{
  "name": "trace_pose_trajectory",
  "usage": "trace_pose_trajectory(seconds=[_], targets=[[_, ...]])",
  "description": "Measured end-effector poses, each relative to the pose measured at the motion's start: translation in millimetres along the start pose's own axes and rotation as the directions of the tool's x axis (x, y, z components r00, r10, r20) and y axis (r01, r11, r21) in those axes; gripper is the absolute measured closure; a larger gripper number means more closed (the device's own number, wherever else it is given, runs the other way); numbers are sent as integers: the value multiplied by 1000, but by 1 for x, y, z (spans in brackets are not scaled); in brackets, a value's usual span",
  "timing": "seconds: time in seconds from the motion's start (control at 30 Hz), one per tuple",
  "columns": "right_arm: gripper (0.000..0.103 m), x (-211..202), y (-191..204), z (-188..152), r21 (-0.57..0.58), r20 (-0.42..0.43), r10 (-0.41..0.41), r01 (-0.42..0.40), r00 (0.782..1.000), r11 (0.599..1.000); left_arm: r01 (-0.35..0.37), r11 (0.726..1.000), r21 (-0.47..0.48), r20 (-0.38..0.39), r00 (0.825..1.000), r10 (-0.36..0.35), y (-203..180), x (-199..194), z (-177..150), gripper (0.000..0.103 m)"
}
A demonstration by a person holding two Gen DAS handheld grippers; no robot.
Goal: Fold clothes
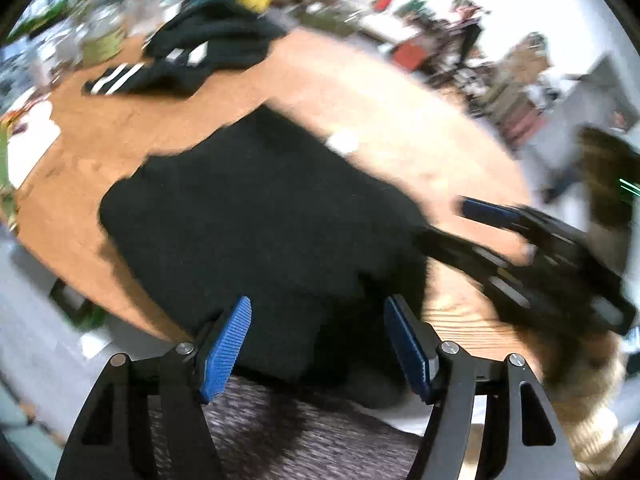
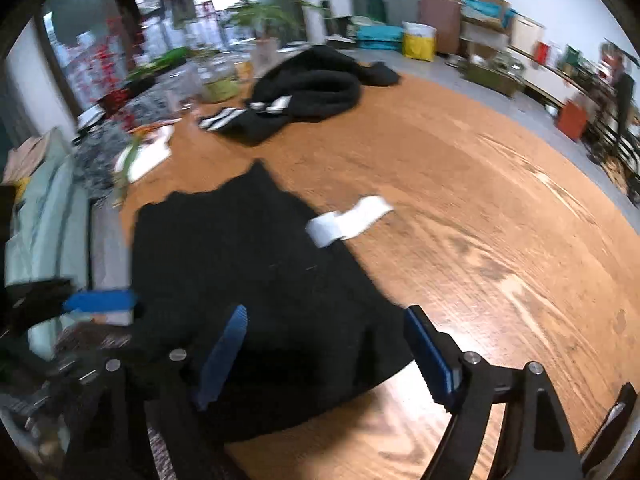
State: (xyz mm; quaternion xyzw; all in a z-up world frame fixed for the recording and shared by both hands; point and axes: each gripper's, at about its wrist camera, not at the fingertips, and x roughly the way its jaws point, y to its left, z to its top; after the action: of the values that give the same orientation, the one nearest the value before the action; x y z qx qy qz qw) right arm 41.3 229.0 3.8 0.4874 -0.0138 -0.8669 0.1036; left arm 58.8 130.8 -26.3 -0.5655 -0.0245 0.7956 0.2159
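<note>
Garment: the black garment (image 2: 256, 280) lies flat on the wooden table (image 2: 480, 208), partly folded, its near edge at the table's near rim.
Long axis: it runs away from me, toward the black pile (image 2: 312, 84) at the table's far side.
White tag (image 2: 348, 220): on the garment's right edge.
Left gripper (image 1: 318, 344): jaws apart, empty, over the garment's near edge.
Right gripper (image 2: 326, 356): jaws apart, empty, over the near right corner.
Nearer hand: I judge both about equally close.
Pose: both tilt steeply down.
</note>
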Motion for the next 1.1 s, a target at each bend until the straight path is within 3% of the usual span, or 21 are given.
trace_pose_trajectory(seconds=[0.07,0.13,0.27,0.43,0.47,0.5,0.6,0.73,0.83,0.93,1.0,1.1], targets=[[20,0,12,-9,-19,-2,41,-41,999,999,-33,997,-72,-15,999,32,19,7,8,33],[21,0,22,-17,-32,-3,68,-68,998,997,-4,992,-126,25,1000,8,33,-1,18,33],[26,0,42,-23,-76,-15,79,-80,997,994,-17,989,-147,74,997,28,43,-13,43,33],[38,32,70,-34,-157,-101,65,-80,993,984,-51,988,-147,-80,996,40,50,46,67,33],[37,42,72,-37,-157,-114,48,-66,992,985,-48,989,-141,-78,996,37,50,53,68,24],[36,49,74,-40,-160,-108,33,-50,994,986,-47,992,-118,-39,998,43,45,50,67,23],[35,49,81,-42,-185,-87,-7,-9,996,983,-80,990,-115,-37,996,76,38,46,65,23],[38,18,73,-36,-161,-63,39,-49,997,986,-2,980,-200,39,999,10,43,12,55,24],[37,0,64,-38,-174,-31,56,-60,998,983,81,977,-195,81,994,-67,34,-13,44,24],[39,37,60,-49,-152,-116,33,-51,993,987,112,976,-188,38,994,-106,27,0,41,24],[37,43,63,-51,-163,-99,14,-30,995,986,96,970,-222,-20,994,-103,30,24,40,25],[40,33,69,-47,-176,-102,-7,-12,995,984,101,967,-232,0,995,-104,28,22,37,23]])
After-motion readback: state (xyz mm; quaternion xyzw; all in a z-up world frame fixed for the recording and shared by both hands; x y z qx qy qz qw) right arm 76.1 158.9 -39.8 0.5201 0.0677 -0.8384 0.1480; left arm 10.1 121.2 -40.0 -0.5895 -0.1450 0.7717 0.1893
